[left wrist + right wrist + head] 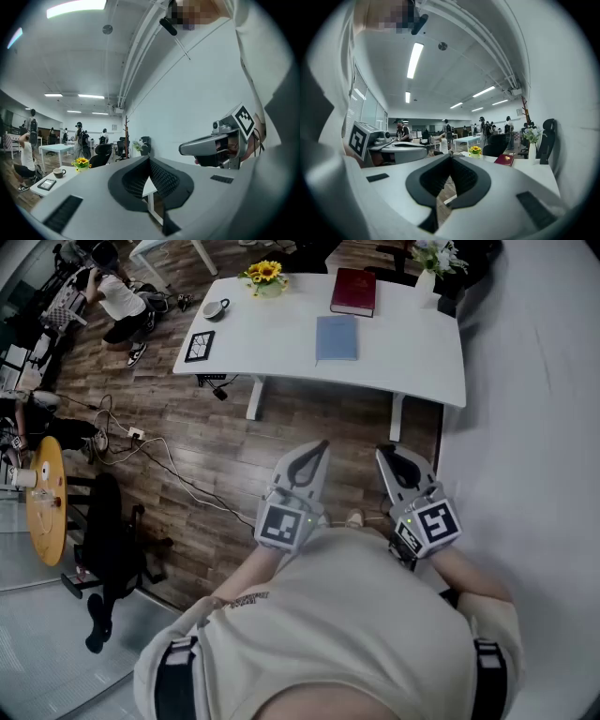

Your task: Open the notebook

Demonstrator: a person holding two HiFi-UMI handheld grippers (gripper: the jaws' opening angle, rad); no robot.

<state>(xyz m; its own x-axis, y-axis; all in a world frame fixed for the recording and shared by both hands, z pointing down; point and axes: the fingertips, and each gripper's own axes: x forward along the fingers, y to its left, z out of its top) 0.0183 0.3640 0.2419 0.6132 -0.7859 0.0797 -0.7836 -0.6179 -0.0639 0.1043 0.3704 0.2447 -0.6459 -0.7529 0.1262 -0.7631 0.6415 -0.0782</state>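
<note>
Both pairs of jaws are resting closed on nothing: the left gripper (317,448) and the right gripper (386,456) are hovering side by side at lower centre, well apart from the white table (412,352) at top. The blue notebook (337,337) is lying shut there, just below a red book (353,291). Judged best: approach, part one pair of jaws, and pinch the cover's free edge only. No writing is showing legibly.

Ahead of left gripper (317,448) and right gripper (388,454): we see bare wooden floor (281,427) up to the white table (412,357), an open way
Far ahead on the table: blue notebook (337,337) lies flat, bare top around it; red book (353,291) just behind
Right of right gripper: white wall (534,381) near, we have little room
Left of left gripper: cables (159,460) and black chair (108,521) on the floor
</note>
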